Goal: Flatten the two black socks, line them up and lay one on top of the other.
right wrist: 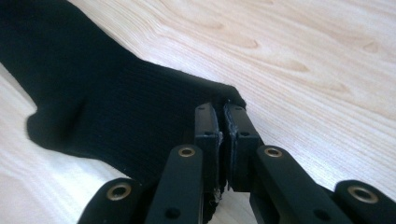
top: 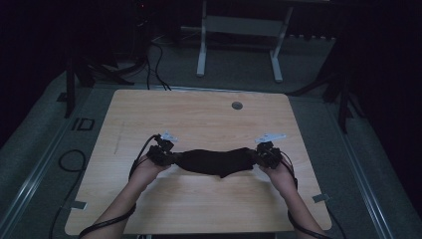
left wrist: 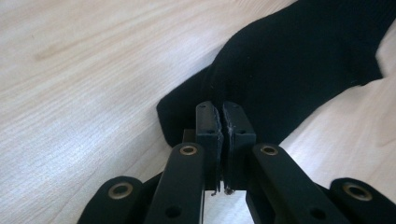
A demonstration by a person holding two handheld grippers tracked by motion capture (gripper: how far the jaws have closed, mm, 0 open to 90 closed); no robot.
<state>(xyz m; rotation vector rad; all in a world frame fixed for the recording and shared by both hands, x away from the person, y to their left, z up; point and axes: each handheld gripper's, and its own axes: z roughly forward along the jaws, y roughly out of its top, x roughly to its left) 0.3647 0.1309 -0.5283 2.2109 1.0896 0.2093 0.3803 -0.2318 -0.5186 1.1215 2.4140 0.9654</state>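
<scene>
A black knitted sock (top: 216, 162) is stretched between my two grippers just over the wooden table (top: 199, 119). My left gripper (top: 171, 158) is shut on the sock's left end, and in the left gripper view the pads pinch the fabric edge of the sock (left wrist: 289, 70) at the gripper's tip (left wrist: 220, 108). My right gripper (top: 258, 155) is shut on the other end. In the right gripper view the sock (right wrist: 107, 102) runs away to the left from the closed gripper tip (right wrist: 220, 109). The sock sags a little in the middle, with a small bulge on its lower edge.
A small round grommet (top: 237, 105) sits in the tabletop near the far edge. Cables (top: 69, 162) lie on the floor to the left. A white desk frame (top: 239, 40) stands behind the table.
</scene>
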